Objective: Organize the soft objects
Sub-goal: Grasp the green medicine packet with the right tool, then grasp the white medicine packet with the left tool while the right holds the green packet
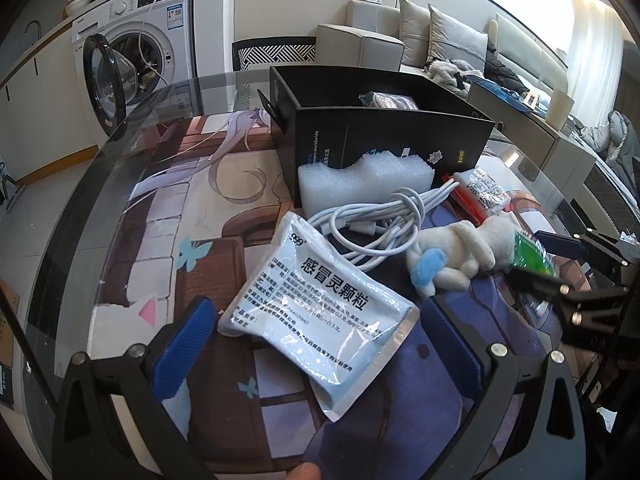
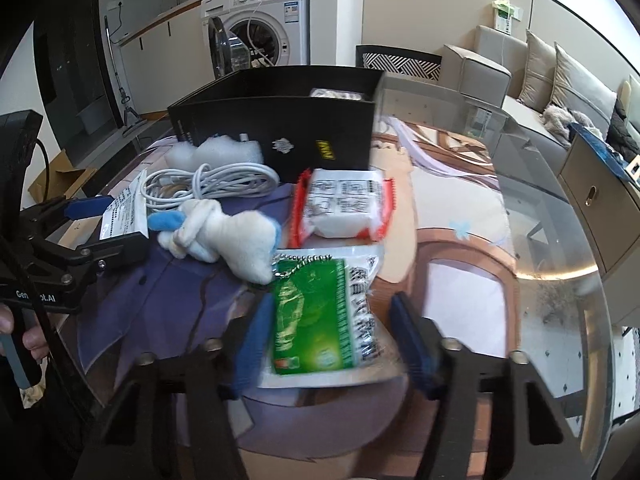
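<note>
A white medicine sachet (image 1: 320, 312) lies flat on the mat between the blue pads of my open left gripper (image 1: 316, 344); it also shows in the right wrist view (image 2: 126, 216). A green sachet (image 2: 320, 320) lies between the pads of my open right gripper (image 2: 332, 340); I cannot tell whether they touch it. A white plush toy with blue ears (image 1: 452, 256) (image 2: 224, 236), a coiled white cable (image 1: 376, 224) (image 2: 212, 184), a foam block (image 1: 364, 180) (image 2: 216, 152) and a red-edged packet (image 2: 344, 208) (image 1: 480, 192) lie between. An open black box (image 1: 380, 128) (image 2: 280, 128) stands behind.
The glass table (image 1: 80, 216) carries a printed anime mat (image 2: 452, 200). A packet lies inside the black box (image 1: 388, 101). A washing machine with its door open (image 1: 132, 60) stands beyond the table, a sofa (image 1: 460, 44) to the right. The table's rim curves close on the right (image 2: 568, 272).
</note>
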Tool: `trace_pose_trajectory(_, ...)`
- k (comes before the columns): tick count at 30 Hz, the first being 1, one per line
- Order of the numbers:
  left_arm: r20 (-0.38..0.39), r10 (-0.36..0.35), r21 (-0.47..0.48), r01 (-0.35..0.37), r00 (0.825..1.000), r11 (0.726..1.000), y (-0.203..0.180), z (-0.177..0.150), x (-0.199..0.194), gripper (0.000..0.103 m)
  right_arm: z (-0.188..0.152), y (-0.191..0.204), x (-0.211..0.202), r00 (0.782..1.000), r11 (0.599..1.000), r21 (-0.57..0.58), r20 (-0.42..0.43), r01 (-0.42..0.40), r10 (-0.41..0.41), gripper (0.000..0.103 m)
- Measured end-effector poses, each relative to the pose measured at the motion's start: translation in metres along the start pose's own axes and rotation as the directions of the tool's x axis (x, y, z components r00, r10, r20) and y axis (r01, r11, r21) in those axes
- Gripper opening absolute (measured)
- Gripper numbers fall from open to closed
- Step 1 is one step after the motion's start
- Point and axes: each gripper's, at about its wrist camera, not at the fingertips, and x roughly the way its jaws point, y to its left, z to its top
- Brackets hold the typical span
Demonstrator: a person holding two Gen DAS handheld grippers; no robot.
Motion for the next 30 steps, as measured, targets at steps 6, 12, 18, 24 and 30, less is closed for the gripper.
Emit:
trace_pose_trajectory(6, 0.001, 0.005, -0.009, -0.005, 1.0, 1.0, 0.002, 0.001, -0.001, 0.103, -0.005, -0.009, -0.006, 1.0, 0.999, 0.033, 0.015, 0.017, -0.018, 0.041)
trace_pose_trajectory(12, 0.0, 0.0, -0.04, 0.0, 1.0, 0.999, 0.008, 0.001, -0.003, 0.103, -0.01, -0.013, -0.015, 0.999, 0.998, 0.053, 0.049, 0.017, -0.019, 0.04)
trace_pose_trajectory(18, 0.0, -0.006, -0.041, 0.006, 1.0, 0.999, 0.01, 0.001, -0.004, 0.103, -0.009, -0.017, -0.023, 0.997, 0.998, 0.056, 0.074, 0.014, -0.018, 0.04)
trace_pose_trajectory(24, -0.025, -0.001, -0.069, -0.001, 1.0, 0.998, 0.015, 0.004, 0.005, 0.103, -0.009, -0.018, -0.023, 0.997, 0.998, 0.064, 0.076, 0.008, -0.012, 0.04)
trace_pose_trajectory(30, -0.037, 0.025, -0.064, -0.028, 0.999, 0.998, 0.012, 0.007, 0.01, 0.103, -0.009, -0.018, -0.022, 0.997, 0.998, 0.061, 0.08, 0.002, -0.007, 0.04)
